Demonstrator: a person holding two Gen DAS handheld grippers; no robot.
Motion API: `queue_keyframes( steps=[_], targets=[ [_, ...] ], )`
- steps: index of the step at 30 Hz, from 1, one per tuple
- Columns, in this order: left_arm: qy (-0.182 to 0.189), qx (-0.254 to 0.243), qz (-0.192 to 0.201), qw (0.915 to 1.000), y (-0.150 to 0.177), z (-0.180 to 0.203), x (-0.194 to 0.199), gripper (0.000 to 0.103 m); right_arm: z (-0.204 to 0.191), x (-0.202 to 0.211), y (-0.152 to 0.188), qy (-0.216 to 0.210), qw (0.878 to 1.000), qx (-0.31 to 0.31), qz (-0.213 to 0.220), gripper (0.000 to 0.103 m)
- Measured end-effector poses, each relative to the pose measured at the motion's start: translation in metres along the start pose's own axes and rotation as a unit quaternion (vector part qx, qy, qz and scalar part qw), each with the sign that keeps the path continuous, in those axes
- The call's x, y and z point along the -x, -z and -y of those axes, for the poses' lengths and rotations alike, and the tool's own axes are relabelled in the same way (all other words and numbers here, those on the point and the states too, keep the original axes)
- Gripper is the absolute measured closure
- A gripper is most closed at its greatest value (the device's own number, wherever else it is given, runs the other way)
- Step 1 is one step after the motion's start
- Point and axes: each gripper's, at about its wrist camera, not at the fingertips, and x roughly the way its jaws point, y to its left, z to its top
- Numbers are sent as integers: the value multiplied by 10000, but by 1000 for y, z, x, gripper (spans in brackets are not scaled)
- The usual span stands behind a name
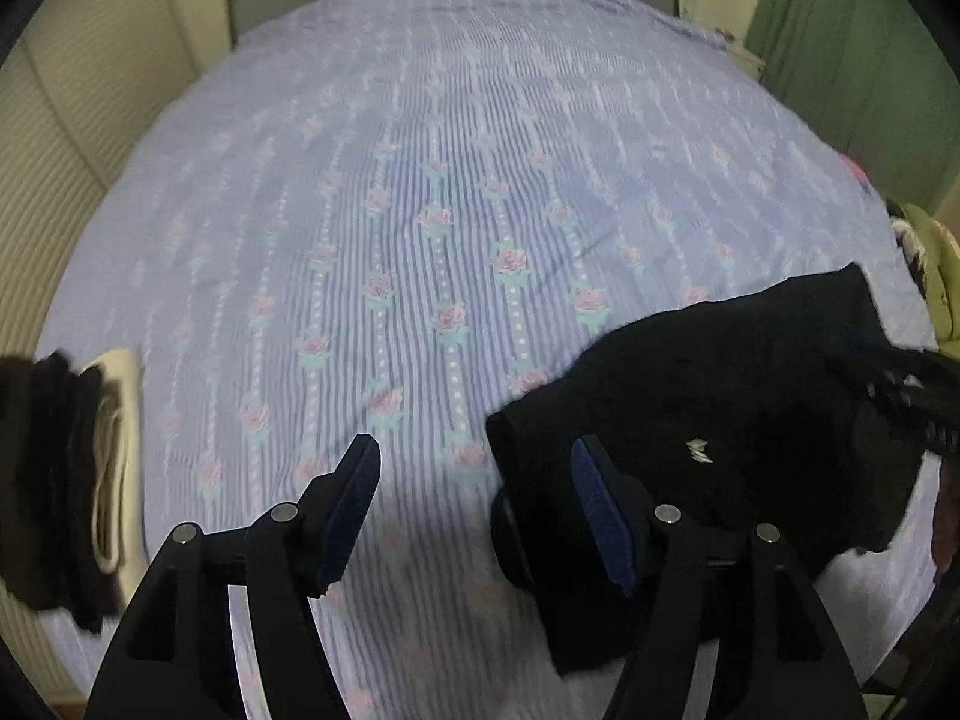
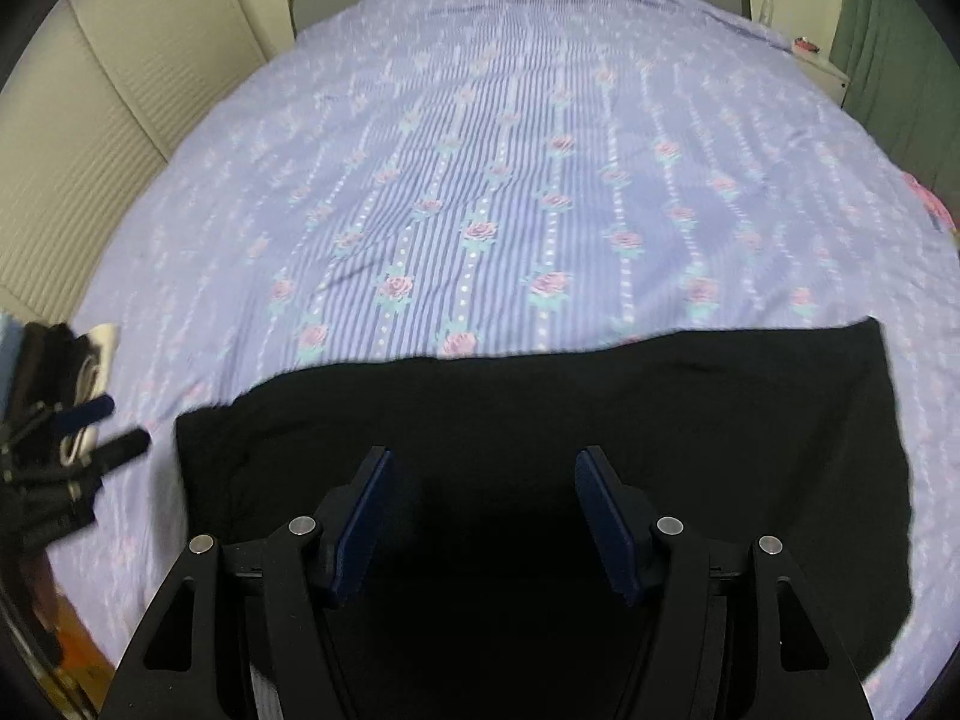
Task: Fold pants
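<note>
Black pants (image 2: 540, 408) lie folded into a broad rectangle near the front edge of the bed. My right gripper (image 2: 480, 498) hovers over their middle, open, with only dark cloth below and nothing pinched. My left gripper (image 1: 477, 480) is open too, above bare sheet just left of the pants (image 1: 720, 420); their left edge runs under its right finger (image 1: 594, 498). In the right wrist view the left gripper (image 2: 102, 432) shows blurred at the far left. The right gripper's fingers (image 1: 900, 396) reach in over the pants from the right edge of the left wrist view.
The bed carries a lilac striped sheet with roses (image 1: 420, 210). A stack of folded dark and cream clothes (image 1: 72, 480) sits at its left edge, also in the right wrist view (image 2: 60, 372). A green curtain (image 1: 840, 30) and a bedside table (image 2: 822, 66) stand far right.
</note>
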Motion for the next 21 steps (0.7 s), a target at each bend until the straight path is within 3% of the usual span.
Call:
queue_keyframes(
  steps=[4,7,15,21],
  targets=[
    [90,-40,56,9999,28,37,30,37,16,49,39,-36,10000,8,40,40],
    [239,-128,-65,9996,54,70,40,37,32,71,73,-166,9995,-159,-238,40],
    [122,-311,-110,9994,101,150,59,37,81,99,140,-157,9979,-353,-529,40],
    [35,-46,-145,9999,131,179,69,35,111,101,171,-361,9964,-344,-687,40]
  ],
)
